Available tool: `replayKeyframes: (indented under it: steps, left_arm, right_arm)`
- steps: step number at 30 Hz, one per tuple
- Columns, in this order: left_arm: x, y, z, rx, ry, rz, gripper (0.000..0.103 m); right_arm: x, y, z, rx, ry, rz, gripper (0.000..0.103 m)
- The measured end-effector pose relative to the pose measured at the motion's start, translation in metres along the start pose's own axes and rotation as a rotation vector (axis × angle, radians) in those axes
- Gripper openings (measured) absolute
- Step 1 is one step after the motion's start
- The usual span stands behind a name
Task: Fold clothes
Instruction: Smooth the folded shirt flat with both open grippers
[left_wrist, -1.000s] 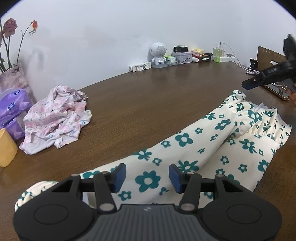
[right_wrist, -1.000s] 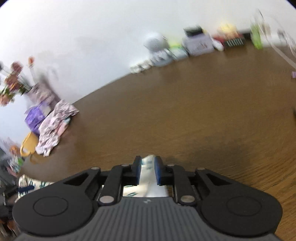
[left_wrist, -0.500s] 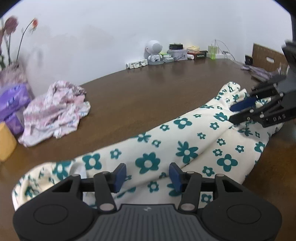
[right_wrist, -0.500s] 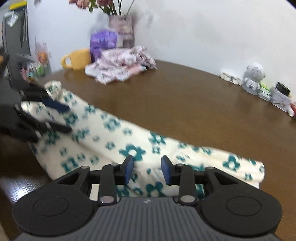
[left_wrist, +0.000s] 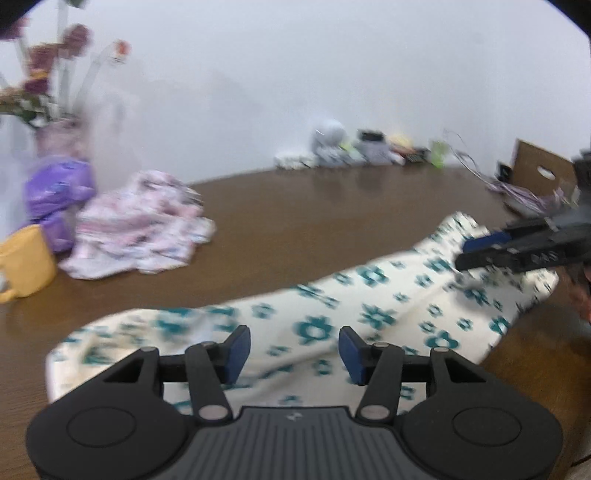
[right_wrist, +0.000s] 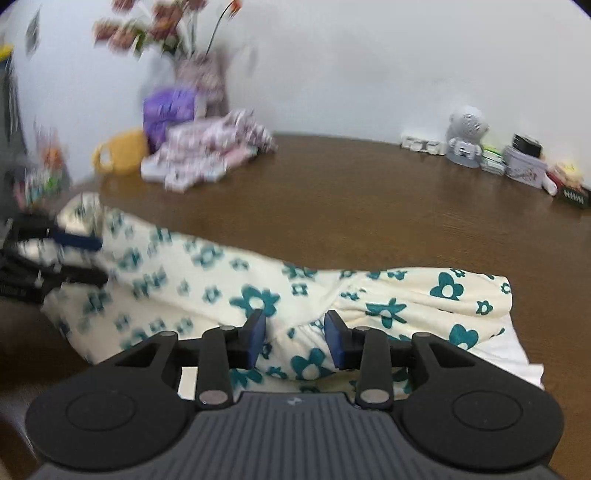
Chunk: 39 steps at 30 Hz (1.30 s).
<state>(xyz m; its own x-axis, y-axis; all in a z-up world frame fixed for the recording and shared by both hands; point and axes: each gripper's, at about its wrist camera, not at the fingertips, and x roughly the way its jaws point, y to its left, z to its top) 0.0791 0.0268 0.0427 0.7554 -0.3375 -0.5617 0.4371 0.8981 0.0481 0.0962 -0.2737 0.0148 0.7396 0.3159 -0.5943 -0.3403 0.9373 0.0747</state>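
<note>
Two grippers | soft cream garment (right_wrist: 258, 288), teal flowers, long rumpled strip on glossy wood table (right_wrist: 369, 192) | left gripper (left_wrist: 293, 349), right gripper (right_wrist: 294, 341) both wide apart, empty, low over cloth ahead

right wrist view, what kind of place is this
Likely a room in a home: a brown wooden table against a white wall, with a vase of flowers, a yellow mug and a floral garment laid out for folding.

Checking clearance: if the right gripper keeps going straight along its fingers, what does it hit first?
Probably the floral garment: the open right gripper hangs low over it, cloth between and ahead of its fingers. Past that lies bare table. Height above the cloth is unclear.
</note>
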Motion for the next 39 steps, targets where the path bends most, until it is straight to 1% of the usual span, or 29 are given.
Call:
replayKeyframes:
  steps: [1,2,6,9,12,14,16,17,18,19,20,21,22,23,26,28,32,37,39]
  left_arm:
    - [-0.005,0.007,-0.001,-0.005,-0.006,0.035,0.053]
    - [-0.009,0.014,-0.002,-0.01,-0.009,0.069,0.053]
    - [-0.014,0.042,-0.005,-0.009,0.019,0.178,0.053]
    - [-0.015,0.061,-0.004,0.038,0.044,0.226,0.052]
    - [-0.006,0.078,0.002,0.124,0.071,0.269,0.052]
    - [0.004,0.087,0.004,0.195,0.089,0.269,0.051]
    - [0.013,0.09,0.005,0.272,0.097,0.237,0.045]
    - [0.017,0.09,0.005,0.314,0.11,0.21,0.04]
    - [0.021,0.09,0.006,0.355,0.123,0.183,0.037]
    - [0.025,0.09,0.006,0.397,0.136,0.155,0.03]
    - [0.029,0.09,0.006,0.435,0.15,0.13,0.018]
    - [0.031,0.09,0.004,0.463,0.169,0.116,0.012]
    - [0.033,0.089,0.002,0.489,0.185,0.108,0.01]
    - [0.033,0.087,-0.001,0.509,0.188,0.123,0.009]
    - [0.027,0.087,-0.01,0.523,0.171,0.136,0.008]
    - [0.023,0.089,-0.018,0.516,0.159,0.139,0.008]
    - [0.022,0.088,-0.028,0.51,0.159,0.157,0.008]
    - [0.019,0.086,-0.029,0.538,0.16,0.157,0.008]
    - [0.017,0.087,-0.028,0.539,0.159,0.152,0.011]
  right_arm:
    - [-0.004,0.001,0.001,0.023,-0.024,0.015,0.042]
    - [-0.007,0.003,0.003,0.042,-0.045,0.03,0.043]
    - [0.006,0.021,0.008,0.038,-0.044,0.057,0.047]
    - [0.015,0.036,0.011,0.034,-0.044,0.077,0.048]
    - [0.024,0.05,0.014,0.031,-0.044,0.098,0.051]
    - [0.031,0.059,0.017,0.029,-0.044,0.111,0.051]
    - [0.037,0.069,0.019,0.026,-0.043,0.125,0.051]
    - [0.04,0.073,0.02,0.025,-0.043,0.132,0.051]
    - [0.043,0.078,0.021,0.024,-0.043,0.138,0.051]
    - [0.046,0.082,0.022,0.023,-0.043,0.144,0.051]
    - [0.049,0.086,0.023,0.02,-0.038,0.14,0.051]
    - [0.051,0.088,0.022,0.019,-0.032,0.132,0.051]
    - [0.053,0.089,0.021,0.019,-0.026,0.125,0.051]
    - [0.055,0.09,0.02,0.024,-0.018,0.12,0.051]
    - [0.06,0.091,0.017,0.036,0.001,0.104,0.051]
    - [0.06,0.09,0.014,0.038,0.0,0.1,0.051]
    - [0.059,0.091,0.01,0.028,-0.005,0.092,0.051]
    - [0.059,0.098,0.009,-0.001,-0.009,0.076,0.054]
    - [0.06,0.098,0.009,-0.001,-0.009,0.076,0.054]
